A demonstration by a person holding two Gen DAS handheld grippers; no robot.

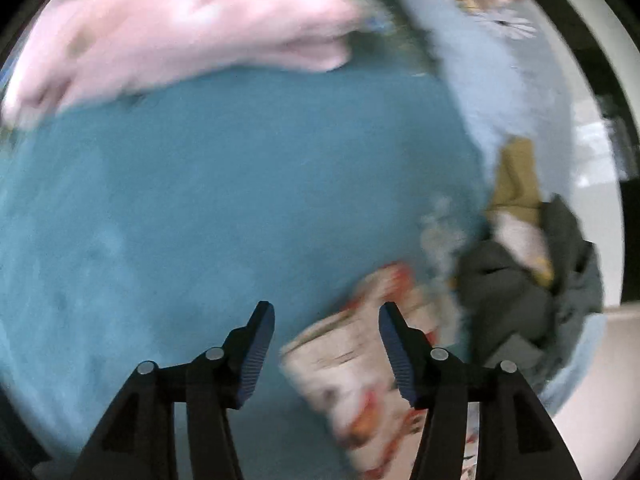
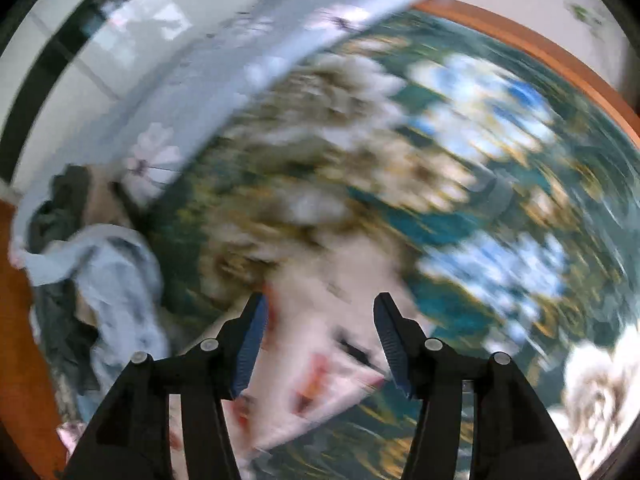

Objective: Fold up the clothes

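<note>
We see our left gripper (image 1: 326,312) with its jaws apart and nothing between the pads, above a smooth teal cloth (image 1: 200,208); a white garment with red and orange print (image 1: 352,368) lies just under its right finger; our right gripper (image 2: 320,304) is open too, empty, over the same printed garment (image 2: 320,344) on a floral green bedspread (image 2: 460,168); both views are blurred; a pile of dark and pale blue clothes (image 2: 104,272) lies at the left.

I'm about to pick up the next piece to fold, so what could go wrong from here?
1. Both views are badly blurred, so aiming at an edge of the white printed garment may miss.
2. The left gripper and right gripper are open and empty above it; closing could also pinch the teal cloth or floral sheet beneath.
3. The dark clothes pile lies close and might snag.
</note>
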